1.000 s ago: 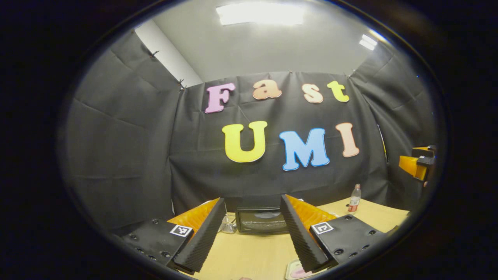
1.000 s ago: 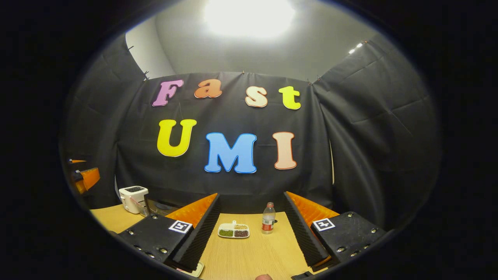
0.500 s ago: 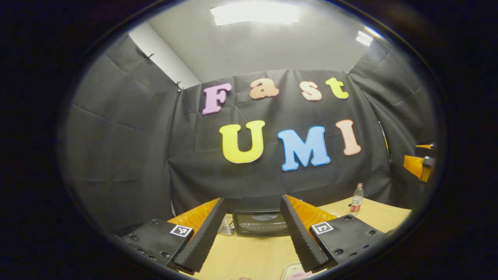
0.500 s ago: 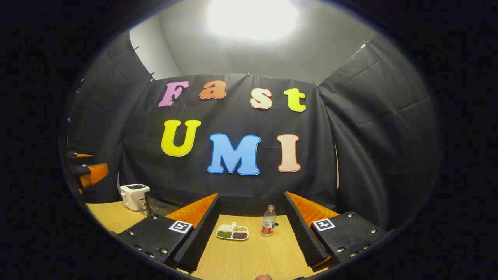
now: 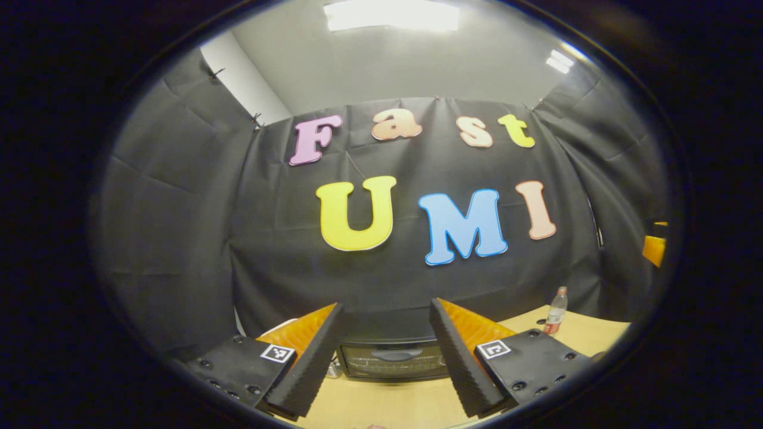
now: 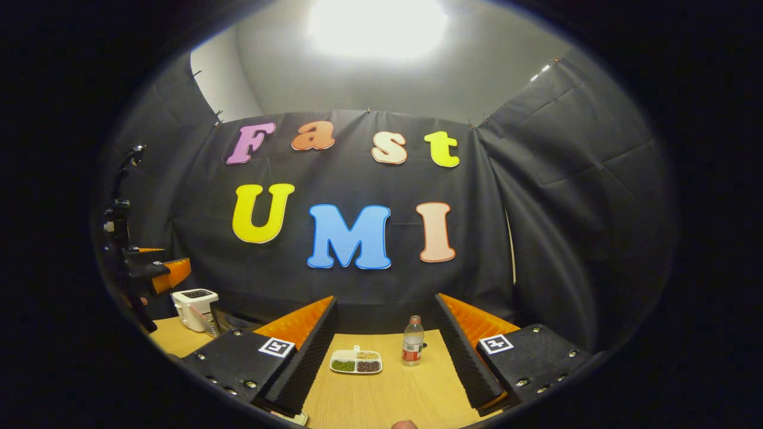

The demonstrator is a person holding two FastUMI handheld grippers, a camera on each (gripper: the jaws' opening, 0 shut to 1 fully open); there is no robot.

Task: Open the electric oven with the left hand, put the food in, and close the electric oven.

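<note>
Left gripper (image 5: 387, 357) advancing toward electric oven (image 5: 393, 360); oven door growing larger between its open fingers, sitting lower in left gripper view. Pink-rimmed plate near right finger dropping out of sight. Bottle (image 5: 555, 311) sliding rightward. In right gripper view, left gripper (image 6: 158, 274) pushing further in from left edge, above toaster (image 6: 192, 307).

wooden table (image 6: 387, 399) bears oven (image 5: 393, 360), toaster (image 6: 192, 308), bottle (image 6: 412, 349), divided dish (image 6: 356, 361).
</note>
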